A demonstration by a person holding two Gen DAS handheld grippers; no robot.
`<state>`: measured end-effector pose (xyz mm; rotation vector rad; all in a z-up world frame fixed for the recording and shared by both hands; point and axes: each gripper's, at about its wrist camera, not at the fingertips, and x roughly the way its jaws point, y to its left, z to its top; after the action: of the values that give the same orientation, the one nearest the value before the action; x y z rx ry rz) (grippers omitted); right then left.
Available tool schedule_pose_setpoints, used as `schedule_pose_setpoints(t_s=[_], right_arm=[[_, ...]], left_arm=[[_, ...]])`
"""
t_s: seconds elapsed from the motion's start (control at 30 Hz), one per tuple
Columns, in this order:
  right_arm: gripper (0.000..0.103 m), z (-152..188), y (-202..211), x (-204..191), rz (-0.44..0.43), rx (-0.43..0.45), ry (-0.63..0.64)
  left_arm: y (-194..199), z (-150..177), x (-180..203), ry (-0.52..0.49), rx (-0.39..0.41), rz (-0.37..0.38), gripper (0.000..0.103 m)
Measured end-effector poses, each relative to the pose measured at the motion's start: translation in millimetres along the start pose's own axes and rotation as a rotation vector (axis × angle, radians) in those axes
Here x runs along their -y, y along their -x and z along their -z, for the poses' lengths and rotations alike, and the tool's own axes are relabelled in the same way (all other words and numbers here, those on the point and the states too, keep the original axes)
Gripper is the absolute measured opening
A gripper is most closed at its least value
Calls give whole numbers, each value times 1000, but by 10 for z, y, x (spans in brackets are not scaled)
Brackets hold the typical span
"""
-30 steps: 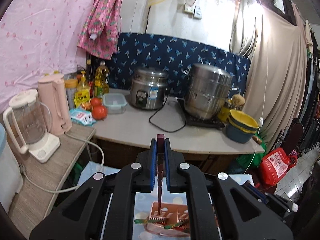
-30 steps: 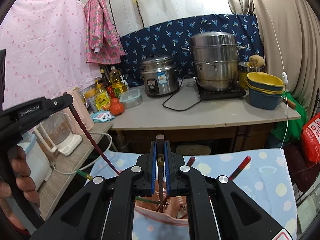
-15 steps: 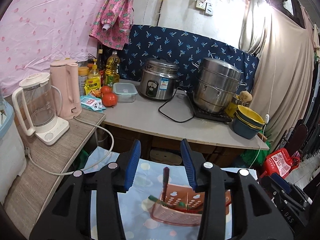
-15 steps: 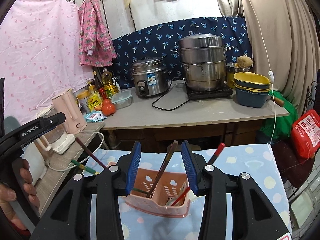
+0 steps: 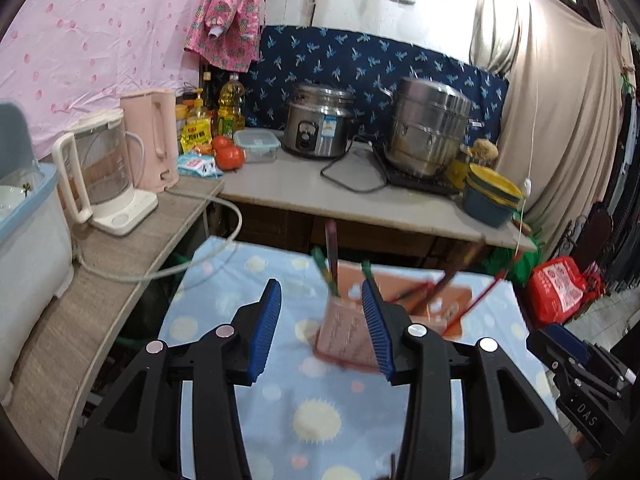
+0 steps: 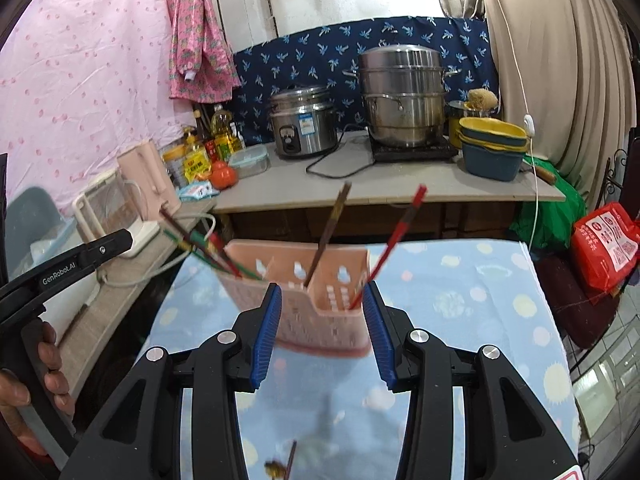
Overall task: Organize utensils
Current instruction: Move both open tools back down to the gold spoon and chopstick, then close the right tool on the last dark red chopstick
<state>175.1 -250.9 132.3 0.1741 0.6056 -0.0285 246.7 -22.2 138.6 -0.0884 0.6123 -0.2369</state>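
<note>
Standing on the spotted cloth, a pink basket is seen, green and red chopsticks at its left end, a brown chopstick and a red chopstick further right, left gripper and right gripper held half open, nothing gripped.

Motion blurs the pink basket; a chopstick is cut off below.

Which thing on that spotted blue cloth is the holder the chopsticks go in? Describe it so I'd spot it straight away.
Find the low table covered by the pale blue cloth with yellow and pink spots, in front of the kitchen counter. On it stands the pink plastic holder, the only container on the cloth. Its walls are pierced with small holes, and red, brown and green chopsticks stick out of its compartments.
</note>
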Motion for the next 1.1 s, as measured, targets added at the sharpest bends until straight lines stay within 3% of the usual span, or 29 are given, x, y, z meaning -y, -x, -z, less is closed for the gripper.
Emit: schedule_pose_setpoints(t_s=[0.37,0.63,0.9,1.0,1.1], right_arm=[[42,1280,338,-108,0,-187,39],[42,2146,472,-231,-36,-345,51],[41,2564,546,-443,-79,-421,85],[38,2622,576,-507,-93,-427,108],[28,2677,574,-568,-102,-438,128]], left_arm=[[152,1255,-40,26,-201,3,40],[252,1987,-78,27,-328,-11,40],[415,2457,-129,19,-386,-37,40],[452,2536,-172,27,-400,-45,40],[493,2609,-205,30,-407,-50,40]])
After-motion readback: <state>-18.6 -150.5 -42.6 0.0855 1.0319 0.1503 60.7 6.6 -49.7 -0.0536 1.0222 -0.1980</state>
